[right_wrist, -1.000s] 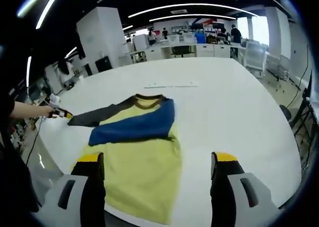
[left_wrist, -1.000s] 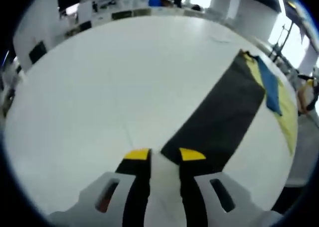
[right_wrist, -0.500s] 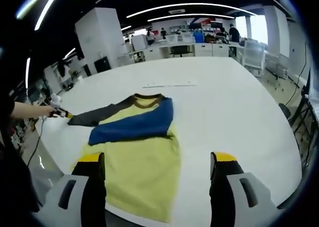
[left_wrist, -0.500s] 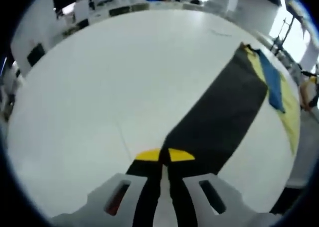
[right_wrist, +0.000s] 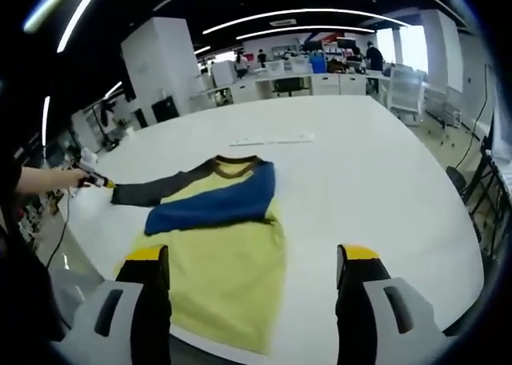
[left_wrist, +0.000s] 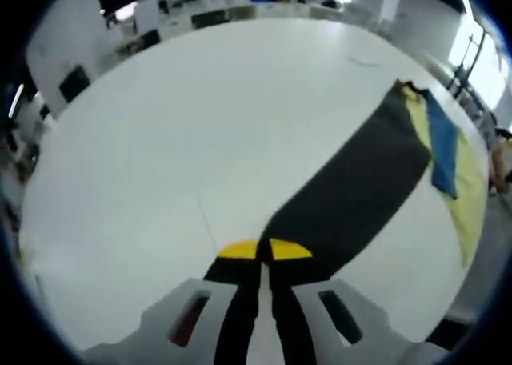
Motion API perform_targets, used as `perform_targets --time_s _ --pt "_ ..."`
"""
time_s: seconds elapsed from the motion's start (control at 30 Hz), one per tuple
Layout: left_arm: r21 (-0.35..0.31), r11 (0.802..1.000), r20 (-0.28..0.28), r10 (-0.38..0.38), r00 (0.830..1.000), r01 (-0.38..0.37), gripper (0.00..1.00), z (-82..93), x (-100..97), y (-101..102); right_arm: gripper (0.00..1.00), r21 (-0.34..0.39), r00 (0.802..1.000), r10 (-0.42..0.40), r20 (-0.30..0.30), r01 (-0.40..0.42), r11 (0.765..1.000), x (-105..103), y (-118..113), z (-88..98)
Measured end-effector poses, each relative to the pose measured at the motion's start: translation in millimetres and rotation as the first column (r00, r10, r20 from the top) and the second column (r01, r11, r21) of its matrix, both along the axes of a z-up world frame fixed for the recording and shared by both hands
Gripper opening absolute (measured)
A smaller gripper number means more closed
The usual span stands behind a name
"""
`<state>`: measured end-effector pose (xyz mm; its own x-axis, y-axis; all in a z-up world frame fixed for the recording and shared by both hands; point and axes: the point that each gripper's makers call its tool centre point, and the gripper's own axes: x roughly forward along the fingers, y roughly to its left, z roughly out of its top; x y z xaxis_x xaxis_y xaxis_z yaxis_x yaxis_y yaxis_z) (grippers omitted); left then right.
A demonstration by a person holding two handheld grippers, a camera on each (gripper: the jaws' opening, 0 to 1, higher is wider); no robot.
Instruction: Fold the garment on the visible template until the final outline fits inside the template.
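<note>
Left gripper (left_wrist: 264, 250) clenched on dark sleeve (left_wrist: 352, 193) cuff, sleeve stretched sideways from garment (right_wrist: 220, 253); right gripper (right_wrist: 252, 261) released, collar pointing away.

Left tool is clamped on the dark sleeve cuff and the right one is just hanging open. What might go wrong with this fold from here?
1. The left tool grips only the tip of the dark sleeve; the cuff may slip free mid-swing.
2. The shirt's yellow hem lies at the table edge, so a hard pull might drag it off.
3. The blue sleeve is already folded across the chest; with the right tool open above it, the pull may shift it.
</note>
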<state>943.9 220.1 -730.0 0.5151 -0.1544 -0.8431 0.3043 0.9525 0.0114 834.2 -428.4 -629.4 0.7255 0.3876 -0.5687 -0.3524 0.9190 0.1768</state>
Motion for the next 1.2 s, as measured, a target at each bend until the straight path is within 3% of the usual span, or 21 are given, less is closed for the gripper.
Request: perform_targets --time_s 0.27,0.5,0.97,1.2 --pt "0.016 0.999 0.011 0.051 0.999 -0.051 0.00 14.6 4.8 1.5 0.86 0.002 1.000 0.016 0.019 -0.016 1.000 -4.8 -8.5 3.7" --pt "0.023 0.995 0.047 0.092 0.995 -0.093 0.00 42.9 6.8 -8.4 0.90 -0.027 0.998 0.046 0.046 -0.044 0.999 -10.3 -19.7 6.6" --pt "-0.014 0.992 0.114 0.122 0.986 -0.121 0.00 103.0 -1.8 -48.7 0.98 -0.047 0.992 0.116 0.040 -0.114 0.992 -14.9 -39.5 5.0" --pt "-0.060 0.990 0.129 0.136 0.982 -0.129 0.00 129.7 -10.1 -75.6 1.00 -0.019 0.988 0.145 0.053 -0.145 0.989 -18.1 -46.9 4.7"
